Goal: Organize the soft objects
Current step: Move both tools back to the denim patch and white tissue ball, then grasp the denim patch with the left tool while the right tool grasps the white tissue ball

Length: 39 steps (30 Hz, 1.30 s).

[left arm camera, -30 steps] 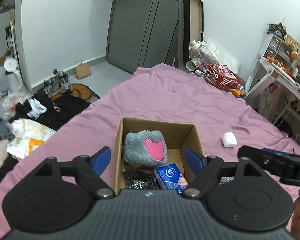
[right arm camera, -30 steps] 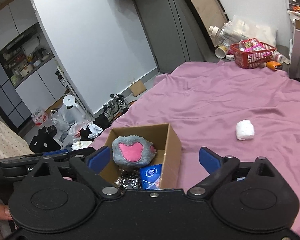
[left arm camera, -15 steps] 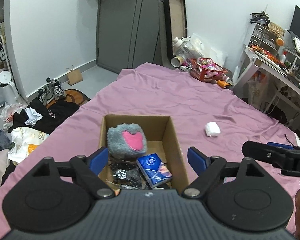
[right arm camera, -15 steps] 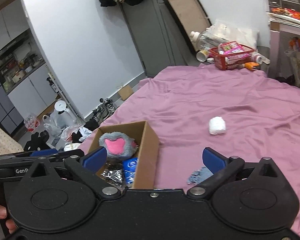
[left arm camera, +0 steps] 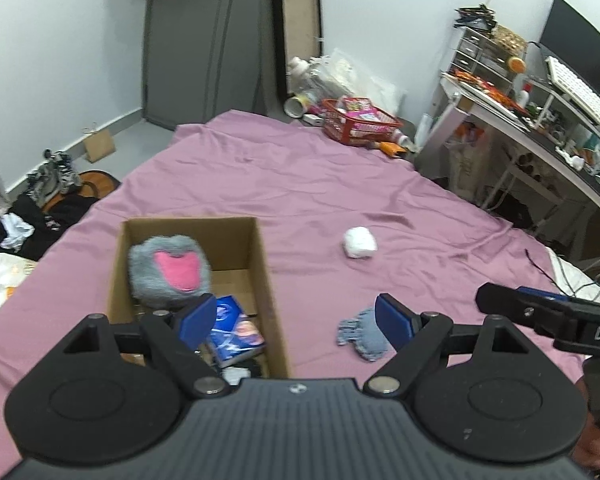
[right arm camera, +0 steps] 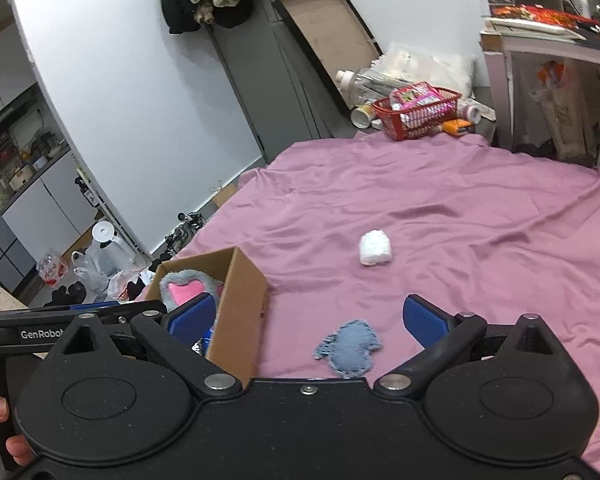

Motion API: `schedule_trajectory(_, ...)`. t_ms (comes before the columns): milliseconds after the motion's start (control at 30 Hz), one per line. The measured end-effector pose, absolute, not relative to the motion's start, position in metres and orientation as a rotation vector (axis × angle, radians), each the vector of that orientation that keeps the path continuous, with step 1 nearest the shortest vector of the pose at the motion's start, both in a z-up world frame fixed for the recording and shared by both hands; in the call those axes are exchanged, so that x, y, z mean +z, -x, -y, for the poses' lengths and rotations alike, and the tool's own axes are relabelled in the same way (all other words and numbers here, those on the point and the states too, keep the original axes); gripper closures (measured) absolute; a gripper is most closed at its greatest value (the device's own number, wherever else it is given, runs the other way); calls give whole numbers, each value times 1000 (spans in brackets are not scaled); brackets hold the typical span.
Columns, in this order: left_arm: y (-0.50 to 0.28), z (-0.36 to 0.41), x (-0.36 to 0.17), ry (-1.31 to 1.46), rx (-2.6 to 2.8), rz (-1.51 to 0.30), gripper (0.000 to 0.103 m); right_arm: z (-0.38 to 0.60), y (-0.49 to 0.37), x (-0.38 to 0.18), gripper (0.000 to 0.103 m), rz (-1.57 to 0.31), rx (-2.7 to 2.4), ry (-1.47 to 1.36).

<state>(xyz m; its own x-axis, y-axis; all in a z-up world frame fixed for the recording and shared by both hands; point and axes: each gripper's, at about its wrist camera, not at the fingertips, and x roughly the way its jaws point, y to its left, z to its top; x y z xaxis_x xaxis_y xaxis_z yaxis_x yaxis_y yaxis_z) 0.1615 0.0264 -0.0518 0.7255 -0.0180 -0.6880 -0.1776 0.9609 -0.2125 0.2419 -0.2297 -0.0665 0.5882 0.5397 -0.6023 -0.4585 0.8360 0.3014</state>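
While both grippers hang over the near end of the bed with their jaws spread wide and nothing between them, the thing that matters most is the small blue-grey patch of denim cloth (right arm camera: 349, 347) lying flat on the pink sheet (right arm camera: 480, 216). Seen along the right gripper (right arm camera: 307, 320), the cloth sits almost dead ahead and just below the gap, a little nearer the right-hand jaw than the left one; its long axis appears to run roughly across the opening, tilted slightly. From the left gripper (left arm camera: 296, 320) the same cloth (left arm camera: 362, 334) lies off to the right, half tucked behind the right-hand jaw — so the right gripper looks the better placed for it.

Further ahead of both pairs of jaws, well apart from the cloth, a white rolled bundle (right arm camera: 375, 248) rests alone on open sheet.

Left of the cloth stands the cardboard box (right arm camera: 242, 304), already holding a grey plush toy with a pink patch (left arm camera: 168, 272) and a blue packet (left arm camera: 232, 332). Its tall near wall is close to the left-hand jaw of the right gripper; my guess is that a straight drop on the cloth clears it, but the carry over to the box will need a lift above that rim.

To the right of and beyond the cloth the sheet is bare — plenty of room.
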Motion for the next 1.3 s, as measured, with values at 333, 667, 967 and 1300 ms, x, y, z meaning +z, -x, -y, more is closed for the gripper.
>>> schedule_trajectory(333,-191,8,-68,259,39,-775,18,264,-265,-81,16,-768,544,-160)
schedule_trajectory(667,-229,37,-104,274,-32,-854,21,292,-287,-96,20,-800,516,-184)
schedule_trajectory(967,-262,55,-140,288,-66,-940,28,305,-310,-112,24,-838,513,-215)
schedule_trajectory(1300,-293,60,-181,277,-36,-1033,39,296,-335,-131,32,-877,558,-215)
